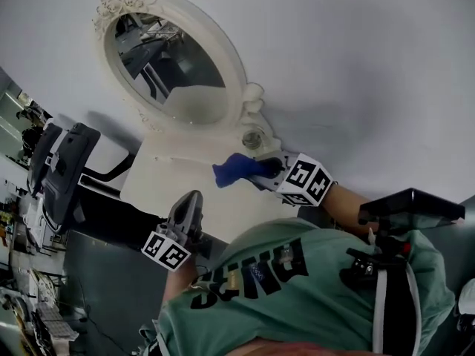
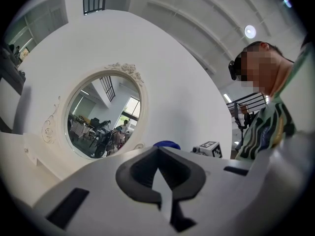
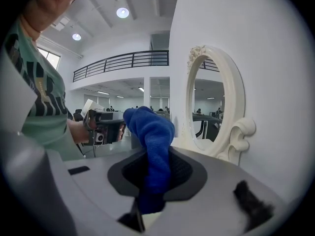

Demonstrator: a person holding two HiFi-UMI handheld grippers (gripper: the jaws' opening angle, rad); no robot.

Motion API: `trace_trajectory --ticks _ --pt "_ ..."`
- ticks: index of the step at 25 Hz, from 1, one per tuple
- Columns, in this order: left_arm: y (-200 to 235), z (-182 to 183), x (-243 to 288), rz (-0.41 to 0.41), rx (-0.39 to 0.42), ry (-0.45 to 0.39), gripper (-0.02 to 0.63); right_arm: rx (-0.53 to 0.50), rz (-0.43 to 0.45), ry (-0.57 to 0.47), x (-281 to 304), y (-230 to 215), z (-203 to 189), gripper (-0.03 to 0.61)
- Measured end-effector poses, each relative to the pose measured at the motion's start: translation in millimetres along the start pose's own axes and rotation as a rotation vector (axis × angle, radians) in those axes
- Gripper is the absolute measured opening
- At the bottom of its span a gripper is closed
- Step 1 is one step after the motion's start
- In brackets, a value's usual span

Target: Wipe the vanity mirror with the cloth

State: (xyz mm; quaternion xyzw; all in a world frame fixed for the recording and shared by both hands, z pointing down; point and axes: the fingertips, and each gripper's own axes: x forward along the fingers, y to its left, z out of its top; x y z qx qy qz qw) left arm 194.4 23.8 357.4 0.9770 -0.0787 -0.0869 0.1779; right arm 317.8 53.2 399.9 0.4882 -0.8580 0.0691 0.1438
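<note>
- One oval vanity mirror (image 1: 167,69), white-framed, against the wall (image 1: 356,65).
- One blue cloth (image 1: 234,169), clamped in the right gripper (image 1: 269,170).
- Left gripper (image 1: 189,202): jaws seemingly together, empty.

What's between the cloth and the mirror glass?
Only bare white tabletop and the mirror's frame lie between cloth and glass, per the head view.
</note>
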Motion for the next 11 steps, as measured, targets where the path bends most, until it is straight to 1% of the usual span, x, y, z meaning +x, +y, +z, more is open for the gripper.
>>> trace_trajectory --ticks 6,11 --pt "13 -2 15 -0.022 -0.018 -0.009 0.000 0.015 -0.025 0.031 3 -19 -8 0.077" --pt "18 -2 27 -0.057 -0.008 0.007 0.000 0.009 -0.055 0.022 5 -30 -8 0.076"
